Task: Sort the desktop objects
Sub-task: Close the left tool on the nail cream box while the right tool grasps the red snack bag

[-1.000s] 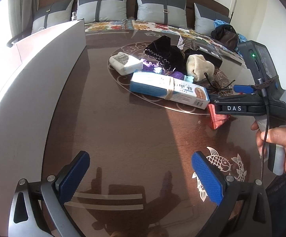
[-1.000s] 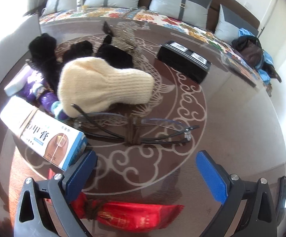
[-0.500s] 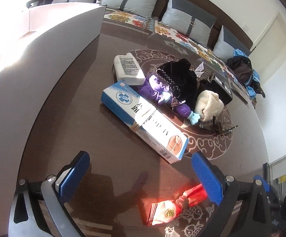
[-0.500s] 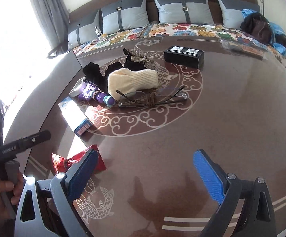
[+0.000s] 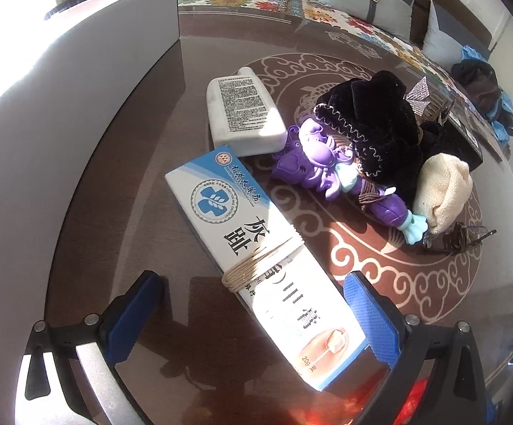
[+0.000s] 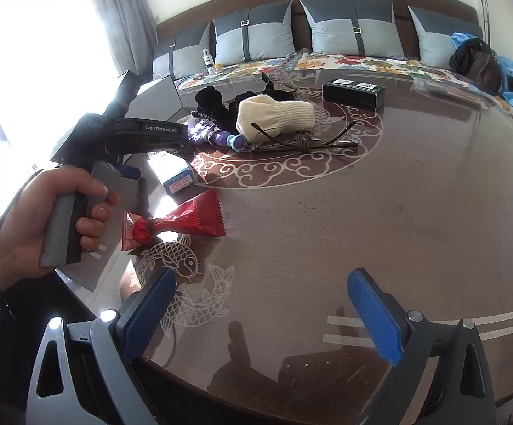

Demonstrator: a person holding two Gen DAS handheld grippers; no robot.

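The left gripper (image 5: 252, 322), jaws wide and empty, straddles the near end of the twine-bound ointment box (image 5: 256, 258) lying on the surface (image 5: 121, 191); probably light, stiff cardboard, best pinched across its long sides, while the right gripper (image 6: 263, 311) hangs open and idle.

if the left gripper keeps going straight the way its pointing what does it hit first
Most likely the blue and white box tied with string: it already lies between the open fingers of the left gripper, its near end by the right-hand pad. Beyond it lie the white bottle and the purple toy. Height above the box is unclear.
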